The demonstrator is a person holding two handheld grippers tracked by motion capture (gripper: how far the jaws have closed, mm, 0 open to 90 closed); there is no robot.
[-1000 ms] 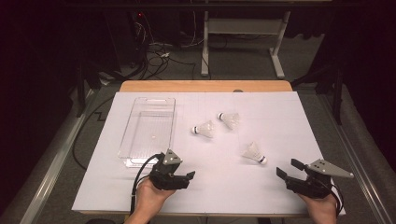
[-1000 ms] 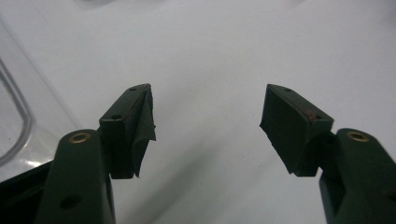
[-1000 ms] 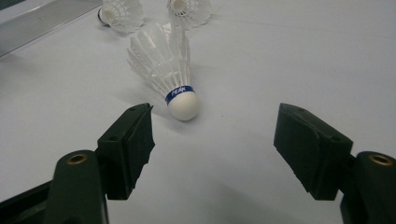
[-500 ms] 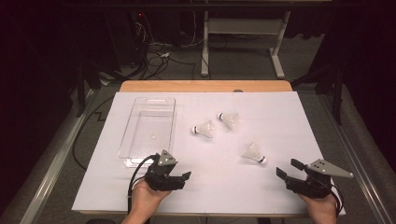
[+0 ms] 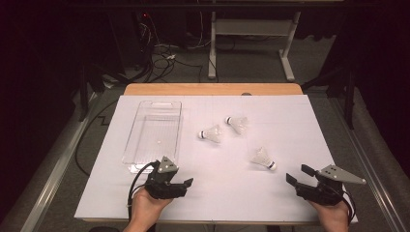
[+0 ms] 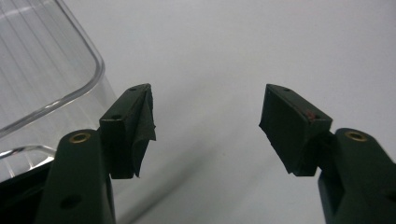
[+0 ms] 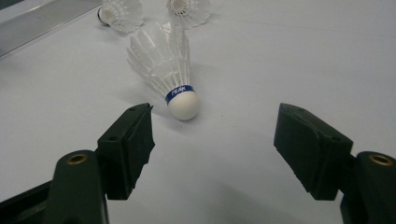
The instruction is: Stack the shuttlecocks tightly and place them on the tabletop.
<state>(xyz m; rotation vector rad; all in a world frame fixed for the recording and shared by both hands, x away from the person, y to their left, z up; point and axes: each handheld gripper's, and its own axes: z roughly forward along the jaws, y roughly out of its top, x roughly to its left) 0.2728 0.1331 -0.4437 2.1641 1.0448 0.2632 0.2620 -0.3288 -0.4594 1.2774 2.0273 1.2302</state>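
Blue "PEAK" band on shuttlecock (image 7: 164,65) reads before right claw (image 7: 212,140).

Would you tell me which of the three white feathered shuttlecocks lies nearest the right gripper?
The white feathered shuttlecock with the blue band, alone just ahead of the right gripper; the other two lie farther off.

Black left gripper (image 5: 187,183) and right gripper (image 5: 298,175), each with blocky padded fingers (image 6: 133,126), brass screws behind them, grey three-cornered plate above, black cable trailing.

A white sheet (image 5: 290,125) lies under and ahead of the left gripper (image 5: 186,184). Beyond it are the table's bare wooden edge (image 5: 212,89), then tangled cables (image 5: 164,53) and a white desk frame (image 5: 251,29) on the floor.
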